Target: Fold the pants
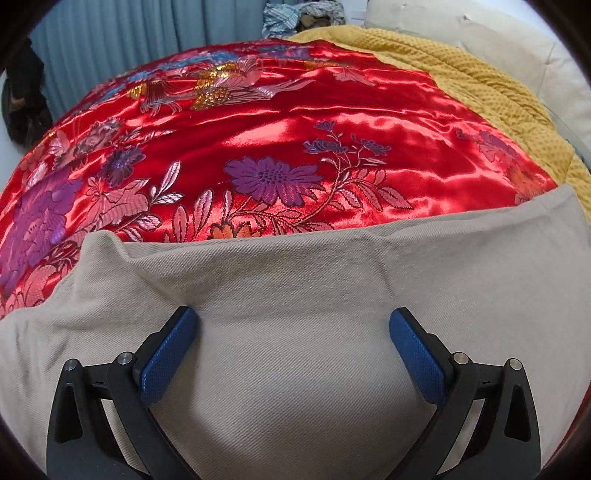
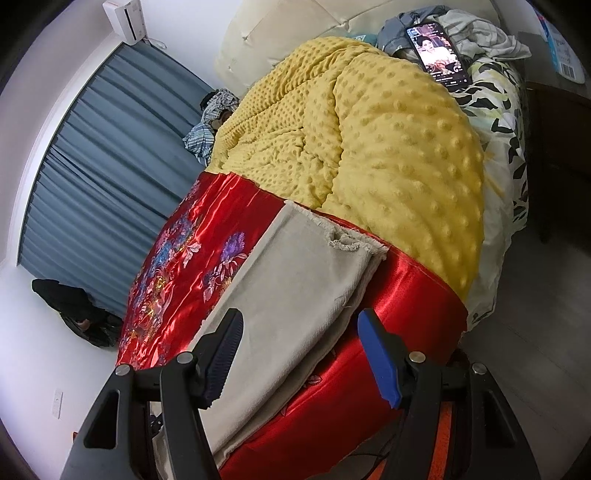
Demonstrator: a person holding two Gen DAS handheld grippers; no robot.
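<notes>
Beige twill pants [image 1: 295, 280] lie on a red satin floral bedspread [image 1: 280, 122]. In the left wrist view my left gripper [image 1: 293, 321] is open, its blue pads [image 1: 170, 354] spread wide just above the pants, holding nothing. In the right wrist view the pants [image 2: 295, 280] lie as a long strip with one leg stacked on the other, frayed hems [image 2: 343, 240] at the far end. My right gripper [image 2: 299, 321] is open over the pants' right edge, empty.
A yellow bobbled blanket [image 2: 388, 147] is heaped beyond the hems. A phone [image 2: 437, 51] with a lit screen lies near crumpled clothes [image 2: 476, 29] at the bed's head. Blue curtains [image 2: 103, 177] hang to the left. Grey floor [image 2: 535, 314] lies to the right.
</notes>
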